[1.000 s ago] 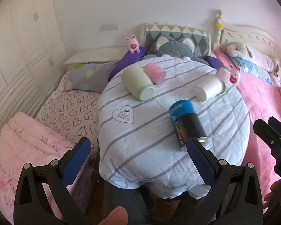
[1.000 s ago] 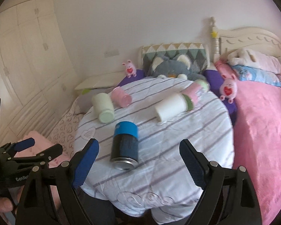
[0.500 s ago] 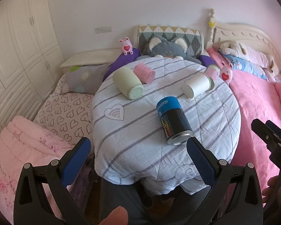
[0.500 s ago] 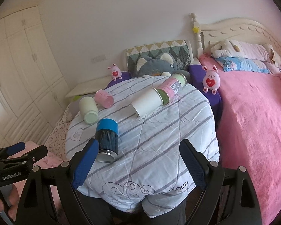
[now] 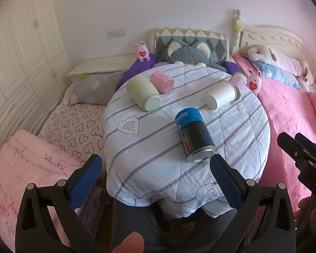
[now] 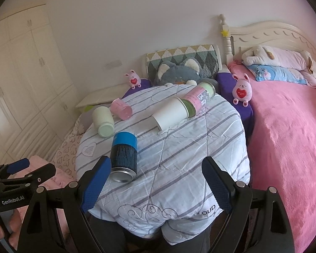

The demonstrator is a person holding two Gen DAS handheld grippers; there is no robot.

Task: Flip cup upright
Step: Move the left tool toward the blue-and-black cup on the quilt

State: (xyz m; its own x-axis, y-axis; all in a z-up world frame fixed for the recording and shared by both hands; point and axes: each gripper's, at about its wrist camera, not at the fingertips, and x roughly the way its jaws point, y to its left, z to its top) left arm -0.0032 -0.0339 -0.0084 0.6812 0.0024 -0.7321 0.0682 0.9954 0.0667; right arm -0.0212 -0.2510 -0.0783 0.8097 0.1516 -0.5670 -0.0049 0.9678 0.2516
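**Five containers lie on their sides on the round worktop; both tools hover open**

In the left wrist view, the left tool fills the lower frame, its blue-padded fingers spread wide with nothing between them, held short of the round worktop covered in a white, grey-striped quilt.

Going left to right across the worktop: a pale green cylindrical cup lies on its side at upper centre-left, base toward the camera. Touching it on the right is a small pink cup, also on its side. At centre lies a blue-and-black metal can, tipped over, its silver end near the left tool's right finger. Further right, a white paper cup lies on its side, with a pink-and-green labelled jar lying just behind it.

The right tool enters at the right edge of that view. In the right wrist view its fingers stand wide apart, gripping nothing, before the worktop's near edge, the can just beyond the left finger.

A pink blanketed bed occupies the right of the frame.
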